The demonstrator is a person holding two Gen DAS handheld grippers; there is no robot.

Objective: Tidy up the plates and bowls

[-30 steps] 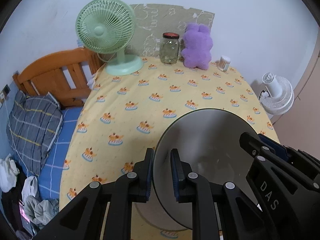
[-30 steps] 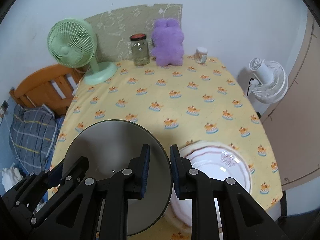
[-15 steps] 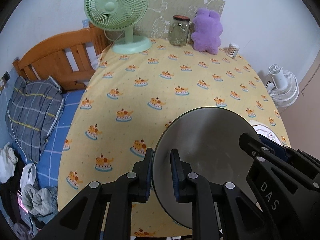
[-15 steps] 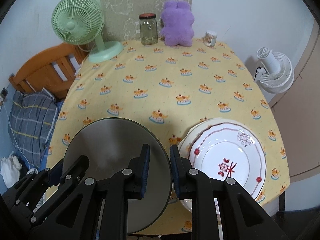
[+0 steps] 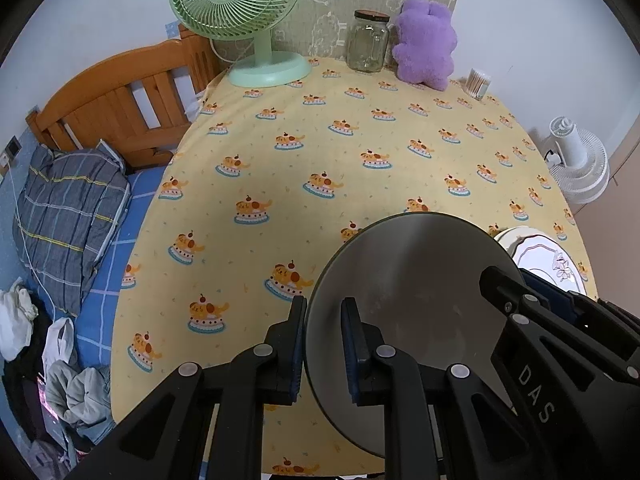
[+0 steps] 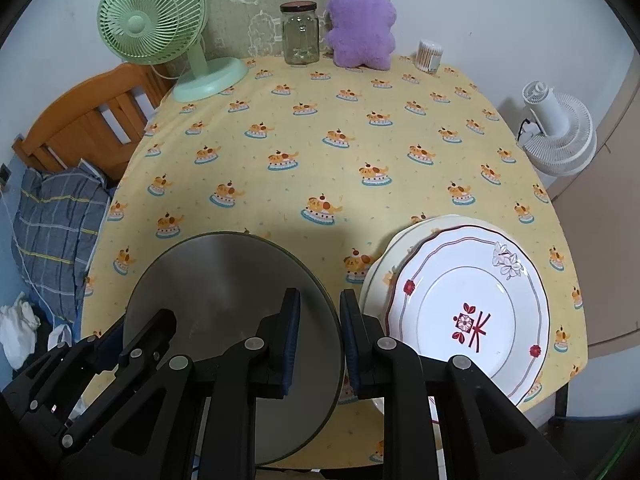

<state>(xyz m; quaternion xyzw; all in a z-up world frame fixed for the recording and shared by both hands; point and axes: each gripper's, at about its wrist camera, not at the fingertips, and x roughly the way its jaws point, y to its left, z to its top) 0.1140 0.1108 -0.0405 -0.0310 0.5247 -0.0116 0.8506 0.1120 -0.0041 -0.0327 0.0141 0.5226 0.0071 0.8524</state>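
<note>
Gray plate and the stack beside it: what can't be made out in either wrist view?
- Gray plate: near edge hidden by both tools in both views; its surface shows no detail.
- Left tool, right tool: each straddles the rim; pad contact not visible.
- Cream plate under the floral plate: mostly covered; anything beneath it is hidden.
- Floral plate: left view shows a sliver behind the gray plate.

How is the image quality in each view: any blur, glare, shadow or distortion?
Left wrist view: sharp, strong fisheye bending of the table edge, black corners, a soft shadow on the cloth beyond the gray plate. Right wrist view: equally sharp and curved, a shadow between the gray plate and the white plate, no harsh glare.
</note>
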